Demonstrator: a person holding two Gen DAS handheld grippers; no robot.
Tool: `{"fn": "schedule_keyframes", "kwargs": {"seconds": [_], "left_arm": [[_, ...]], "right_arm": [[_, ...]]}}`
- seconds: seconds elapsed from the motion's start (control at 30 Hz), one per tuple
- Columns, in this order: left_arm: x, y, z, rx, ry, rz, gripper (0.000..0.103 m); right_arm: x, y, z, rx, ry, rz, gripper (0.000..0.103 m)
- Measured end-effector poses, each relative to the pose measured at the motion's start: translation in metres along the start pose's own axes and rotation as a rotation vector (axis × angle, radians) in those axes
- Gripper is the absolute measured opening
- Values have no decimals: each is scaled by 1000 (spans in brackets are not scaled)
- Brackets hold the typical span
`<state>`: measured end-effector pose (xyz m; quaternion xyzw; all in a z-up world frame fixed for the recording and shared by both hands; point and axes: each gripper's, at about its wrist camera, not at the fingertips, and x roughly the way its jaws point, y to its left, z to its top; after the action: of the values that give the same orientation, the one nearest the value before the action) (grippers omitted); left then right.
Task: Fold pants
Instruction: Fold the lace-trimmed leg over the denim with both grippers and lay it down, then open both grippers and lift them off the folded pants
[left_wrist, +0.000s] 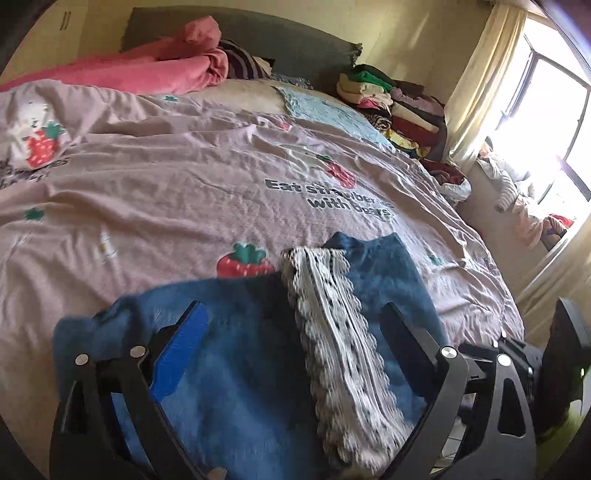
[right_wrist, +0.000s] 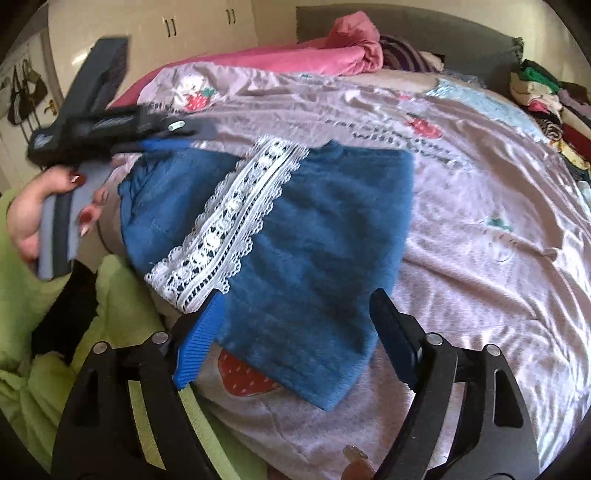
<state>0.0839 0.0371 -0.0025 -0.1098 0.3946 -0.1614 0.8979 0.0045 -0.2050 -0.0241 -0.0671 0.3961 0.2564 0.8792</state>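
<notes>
One folded pants (right_wrist: 295, 236), two open claws

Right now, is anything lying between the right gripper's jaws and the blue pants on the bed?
Nothing visible. The right gripper hangs open right over the near edge of the blue pants, with only their own lace trim beside it.

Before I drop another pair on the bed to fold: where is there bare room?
The bedspread is bare between the blue pants and the pink blanket, and beyond the printed lettering. The window-side edge is crowded with stacked clothes.
</notes>
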Motion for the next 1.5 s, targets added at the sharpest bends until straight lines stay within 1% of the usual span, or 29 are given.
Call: {"fn": "schedule_keyframes", "kwargs": {"seconds": [0.1,0.2,0.3,0.37,0.5,0.57,0.6,0.67,0.77,0.8,0.97,1.0,1.07,1.13,1.17,1.23,1.27,1.33,1.4,1.43,1.47,1.5], "left_arm": [[-15,0,-12,-9,-4,7,94],[-25,-1,-23,-22,15,28,94],[-33,-8,-34,-10,26,41,94],[-36,-13,-41,-6,34,39,94],[-33,-26,-55,5,78,16,94],[-30,-32,-63,19,89,34,90],[-27,-33,-67,14,104,28,79],[-20,-35,-76,-13,135,-9,68],[-8,-34,-84,-38,175,-19,68],[-3,-32,-87,-66,188,-26,68],[18,-25,-94,-151,212,-71,67],[24,-26,-95,-161,218,-80,50],[32,-29,-96,-153,221,-62,27],[28,-33,-98,-114,215,-55,21],[25,-34,-98,-99,211,-54,17],[14,-39,-100,-38,201,-20,17],[11,-42,-101,-1,201,16,17],[11,-41,-101,14,205,36,18],[15,-42,-102,28,213,46,21],[16,-42,-102,30,215,45,22],[16,-41,-102,28,216,43,23],[14,-41,-102,28,212,42,26]], "right_arm": [[-8,-2,1,4,-19,-11,78],[-15,-4,2,3,-32,-14,79],[-21,-5,1,-2,-43,-13,80],[-24,-5,1,-5,-50,-11,80],[-29,-9,-2,-5,-62,-4,80],[-31,-11,-5,-6,-70,-6,80],[-32,-12,-7,-6,-72,-5,80],[-32,-16,-10,0,-68,-3,80],[-29,-18,-14,7,-64,12,80],[-29,-18,-15,4,-63,16,80],[-20,-11,-17,-19,-52,41,80],[-17,-9,-18,-21,-45,42,80],[-11,-6,-18,-26,-29,50,80],[-8,-2,-18,-41,-20,63,80],[-8,1,-17,-50,-22,68,77],[-12,7,-14,-66,-39,83,74],[-13,9,-13,-75,-44,87,74],[-11,15,-12,-103,-40,75,73],[-3,18,-12,-124,-13,55,68],[4,18,-13,-132,10,31,64],[12,17,-16,-135,40,6,62],[21,14,-19,-129,74,-16,60]]}}
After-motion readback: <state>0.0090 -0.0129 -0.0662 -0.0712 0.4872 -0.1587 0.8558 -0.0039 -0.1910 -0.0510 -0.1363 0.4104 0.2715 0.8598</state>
